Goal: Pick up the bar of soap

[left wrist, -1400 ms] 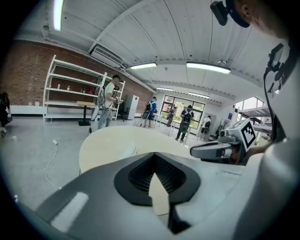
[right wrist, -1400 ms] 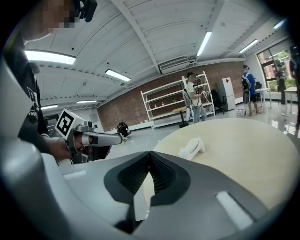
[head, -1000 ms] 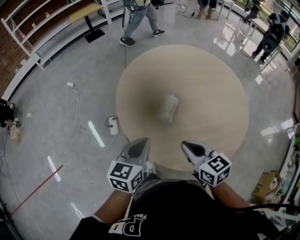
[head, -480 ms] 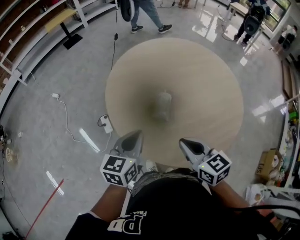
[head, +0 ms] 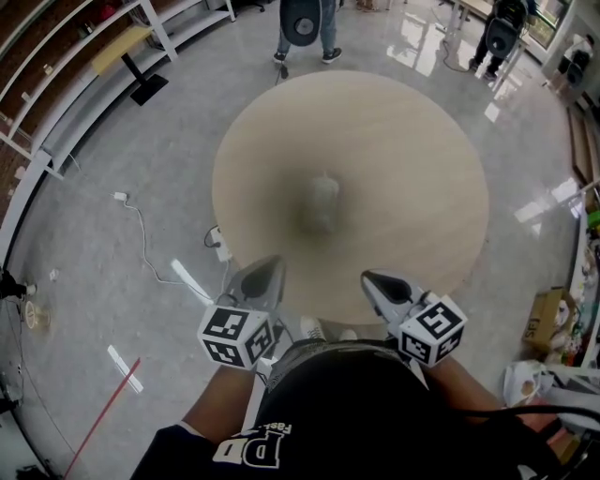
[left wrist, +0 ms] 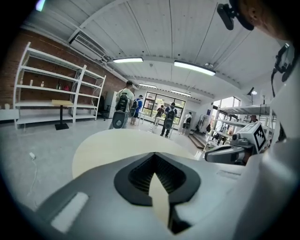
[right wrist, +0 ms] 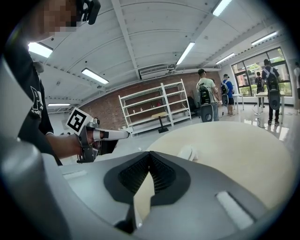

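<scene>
**Soap waits at mid-table as both grippers hold back**

The bar of soap [head: 322, 202] lies pale and alone near the middle of the round table [head: 431, 122], well apart from both tools. Over the last second the head view steadies and centres on the table, and the soap looks a little sharper than it did. A passer-by with a backpack [head: 305, 21] now stands at the table's far edge. The 2 grippers themselves barely shift: the left gripper [head: 269, 272] and the right gripper [head: 372, 281] still hover side by side over the table's near rim, close to the person's body.

Neither tool has hold of anything. The right gripper's own view shows its jaws drawn fully together, only a thin wedge of tabletop visible between the pads, with the soap [right wrist: 187, 153] lying ahead and slightly to the right. The left gripper's view shows the same closed stance and nothing between the pads. The soap cannot be made out in that view.

The look has settled on the target, but the reach seems not to have begun. By this reading, 1 gripper has yet to part its jaws and travel forward to the soap.
</scene>
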Demonstrator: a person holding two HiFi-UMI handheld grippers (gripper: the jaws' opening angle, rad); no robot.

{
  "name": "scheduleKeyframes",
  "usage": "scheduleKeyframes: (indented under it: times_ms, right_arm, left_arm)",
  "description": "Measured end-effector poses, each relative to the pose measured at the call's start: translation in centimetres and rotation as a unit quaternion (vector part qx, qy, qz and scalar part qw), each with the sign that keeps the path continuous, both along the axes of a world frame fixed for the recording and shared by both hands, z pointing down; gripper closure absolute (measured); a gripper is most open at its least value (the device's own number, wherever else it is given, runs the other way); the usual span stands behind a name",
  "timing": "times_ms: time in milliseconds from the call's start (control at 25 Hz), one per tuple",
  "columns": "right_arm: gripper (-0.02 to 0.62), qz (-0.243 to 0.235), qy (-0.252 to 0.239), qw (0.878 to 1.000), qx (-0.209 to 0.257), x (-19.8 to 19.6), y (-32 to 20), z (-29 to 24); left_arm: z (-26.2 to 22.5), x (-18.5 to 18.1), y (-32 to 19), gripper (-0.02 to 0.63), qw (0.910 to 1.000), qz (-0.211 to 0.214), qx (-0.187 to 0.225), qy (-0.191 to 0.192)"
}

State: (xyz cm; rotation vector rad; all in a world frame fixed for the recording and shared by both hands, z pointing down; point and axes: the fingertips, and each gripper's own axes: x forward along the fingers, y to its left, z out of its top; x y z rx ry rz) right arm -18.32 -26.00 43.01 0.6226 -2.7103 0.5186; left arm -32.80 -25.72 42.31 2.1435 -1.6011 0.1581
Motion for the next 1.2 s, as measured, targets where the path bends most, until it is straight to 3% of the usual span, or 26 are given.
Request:
scheduleKeyframes:
  times_ms: [560, 880, 1200]
  right_arm:
    - [0.589, 0.000, -0.044, 0.999, -0.020, 3.6, 1.4, 0.5]
    - [0.589, -0.003, -0.053, 0.998, -0.028, 3.6, 2.4, 0.9]
    - [0.589, 0.034, -0.044, 0.998, -0.015, 4.5, 0.0, 0.9]
  left_arm:
    - [-0.5, 5.1, 2.6, 0.598, 0.9995, -0.001, -0.019, -0.024]
    - [0.2, 6.1, 4.7, 0.598, 0.9986, 0.008, -0.040, -0.033]
    - [-0.3, 5.8, 1.3, 0.598, 0.9991, 0.031, -0.017, -0.026]
